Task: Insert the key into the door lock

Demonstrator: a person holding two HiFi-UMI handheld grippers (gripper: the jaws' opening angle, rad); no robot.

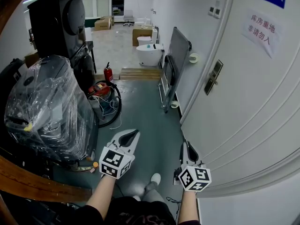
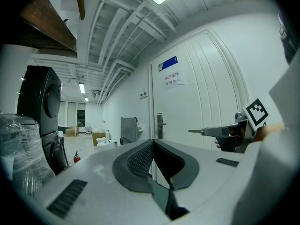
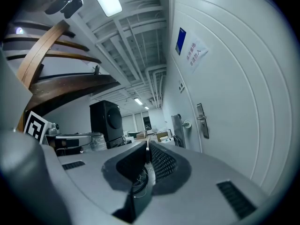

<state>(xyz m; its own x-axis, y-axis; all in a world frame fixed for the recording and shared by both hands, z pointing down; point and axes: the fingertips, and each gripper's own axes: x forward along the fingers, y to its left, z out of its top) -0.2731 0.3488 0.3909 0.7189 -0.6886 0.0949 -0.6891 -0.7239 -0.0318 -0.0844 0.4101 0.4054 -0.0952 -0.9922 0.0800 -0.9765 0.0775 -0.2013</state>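
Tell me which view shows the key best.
Left gripper view: the key sticks out in profile from the right gripper. The right gripper view shows its edge between the jaws; the head view doesn't show it.

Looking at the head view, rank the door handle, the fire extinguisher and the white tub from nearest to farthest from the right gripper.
1. Door handle: ahead and to the right of the right gripper.
2. Fire extinguisher: on the floor, ahead to the left.
3. White tub: farther down the room, near the middle.

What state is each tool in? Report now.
Left tool: shut, nothing between the jaws.
Right tool: shut on the key.
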